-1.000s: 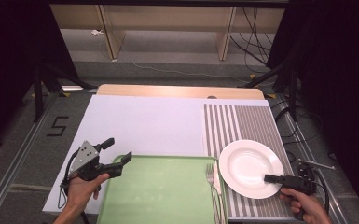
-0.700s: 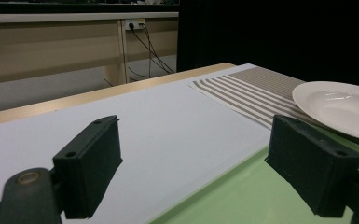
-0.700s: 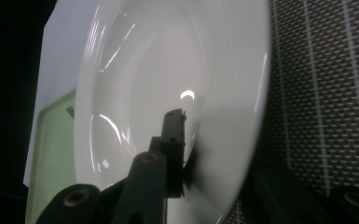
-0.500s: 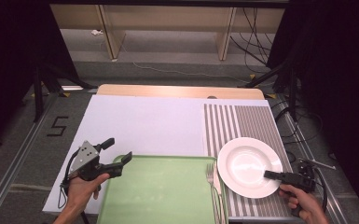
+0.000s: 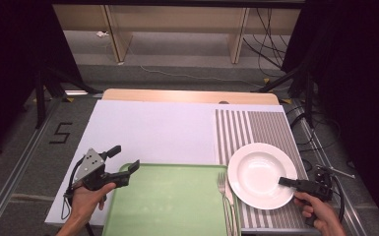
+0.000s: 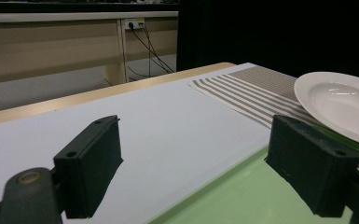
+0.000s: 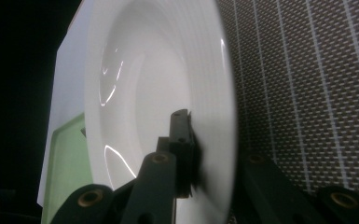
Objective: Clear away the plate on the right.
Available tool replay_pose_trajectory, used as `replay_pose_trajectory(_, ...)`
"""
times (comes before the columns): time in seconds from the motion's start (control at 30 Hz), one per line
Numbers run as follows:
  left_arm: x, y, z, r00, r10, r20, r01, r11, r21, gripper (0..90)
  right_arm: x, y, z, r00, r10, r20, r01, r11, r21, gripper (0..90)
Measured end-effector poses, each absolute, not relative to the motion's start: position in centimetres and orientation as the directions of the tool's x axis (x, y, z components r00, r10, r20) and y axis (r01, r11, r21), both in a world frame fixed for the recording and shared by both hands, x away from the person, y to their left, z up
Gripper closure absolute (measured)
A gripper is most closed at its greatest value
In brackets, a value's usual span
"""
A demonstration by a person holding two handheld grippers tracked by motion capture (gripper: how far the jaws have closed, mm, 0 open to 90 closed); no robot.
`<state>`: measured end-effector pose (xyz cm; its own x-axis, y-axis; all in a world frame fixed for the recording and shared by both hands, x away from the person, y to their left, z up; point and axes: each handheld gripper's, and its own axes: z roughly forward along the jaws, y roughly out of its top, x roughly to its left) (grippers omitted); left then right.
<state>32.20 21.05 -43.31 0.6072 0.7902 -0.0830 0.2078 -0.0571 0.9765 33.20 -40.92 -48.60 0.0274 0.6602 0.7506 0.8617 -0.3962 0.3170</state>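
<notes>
1. Right now the right gripper is clamped on the near-right rim of the white plate; its jaws have just been closing, with the rim between them, one jaw over the rim, the other under it in the right gripper view.
2. Plate sits on the striped mat, just right of the green tray; fork lies between the two, long axis running toward the person.
3. Tray lies to the plate's left, so any move onto it likely goes leftward, past the fork.
4. Left gripper hovers released at the tray's far-left corner, holding nothing, well apart from the plate.
</notes>
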Motion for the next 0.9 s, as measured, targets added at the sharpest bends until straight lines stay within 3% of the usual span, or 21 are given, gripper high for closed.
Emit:
replay_pose_trajectory(0.5, 32.2, 21.0, -43.3, 0.608, 0.79, -0.082, 0.208, -0.058, 0.976, 17.2, 33.1, -40.5, -47.5, 0.004, 0.704, 0.71, 0.855, -0.371, 0.363, 83.0)
replay_pose_trajectory(0.9, 32.2, 21.1, -43.3, 0.608, 0.79, -0.083, 0.206, -0.056, 0.977, 17.2, 33.1, -40.5, -46.8, -0.005, 0.675, 0.738, 0.821, -0.418, 0.388, 83.1)
